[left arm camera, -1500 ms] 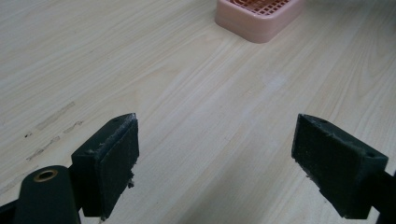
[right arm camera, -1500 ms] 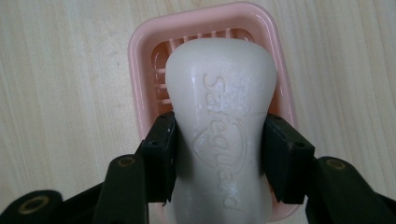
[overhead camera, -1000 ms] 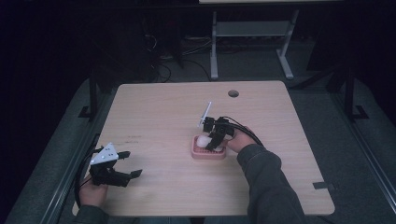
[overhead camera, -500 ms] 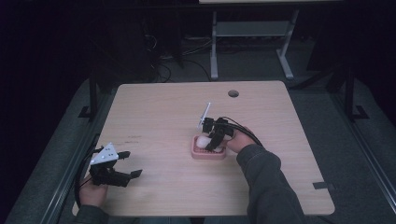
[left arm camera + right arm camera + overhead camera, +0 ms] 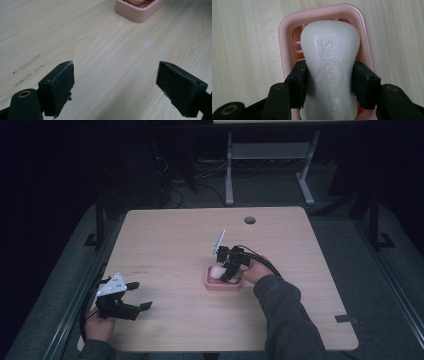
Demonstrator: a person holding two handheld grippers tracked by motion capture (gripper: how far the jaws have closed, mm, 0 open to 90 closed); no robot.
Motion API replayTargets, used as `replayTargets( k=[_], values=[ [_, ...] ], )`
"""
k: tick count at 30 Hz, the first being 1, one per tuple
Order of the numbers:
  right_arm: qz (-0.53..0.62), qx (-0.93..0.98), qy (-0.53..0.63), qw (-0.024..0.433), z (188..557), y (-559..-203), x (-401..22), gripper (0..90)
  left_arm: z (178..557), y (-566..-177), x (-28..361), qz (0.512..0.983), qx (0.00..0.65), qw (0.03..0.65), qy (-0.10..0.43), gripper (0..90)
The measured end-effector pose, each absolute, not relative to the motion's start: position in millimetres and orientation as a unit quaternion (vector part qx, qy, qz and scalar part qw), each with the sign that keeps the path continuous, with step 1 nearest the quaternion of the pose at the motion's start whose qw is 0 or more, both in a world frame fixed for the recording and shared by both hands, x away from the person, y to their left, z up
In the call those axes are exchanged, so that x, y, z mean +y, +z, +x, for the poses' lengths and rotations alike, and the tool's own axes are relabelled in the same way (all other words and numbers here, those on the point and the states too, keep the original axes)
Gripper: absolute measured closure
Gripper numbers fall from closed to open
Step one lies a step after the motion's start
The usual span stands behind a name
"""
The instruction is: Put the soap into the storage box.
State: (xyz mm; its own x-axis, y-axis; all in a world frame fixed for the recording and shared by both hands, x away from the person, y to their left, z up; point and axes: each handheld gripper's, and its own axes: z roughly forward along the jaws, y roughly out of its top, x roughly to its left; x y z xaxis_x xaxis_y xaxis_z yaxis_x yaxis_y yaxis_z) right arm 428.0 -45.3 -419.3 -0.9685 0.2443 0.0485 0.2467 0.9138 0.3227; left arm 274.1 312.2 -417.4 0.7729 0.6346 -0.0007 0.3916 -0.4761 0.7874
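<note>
My right hand-held gripper point(image 5: 329, 87) clamps the soap bar point(image 5: 329, 57) over the pink dish point(image 5: 287, 30), centre frame; letting go remains.

Dim, murky high view with black surroundings; brighter, sharp, evenly lit gripper views
</note>
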Motion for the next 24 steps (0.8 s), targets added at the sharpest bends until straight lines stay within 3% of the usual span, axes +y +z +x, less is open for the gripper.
replayTargets(
  k=[24],
  values=[
    [-0.139,-0.969,-0.206,-0.001,422,-405,-58,41.1,274,-418,312,0.846,0.303,0.413,0.147,14.8]
  ],
)
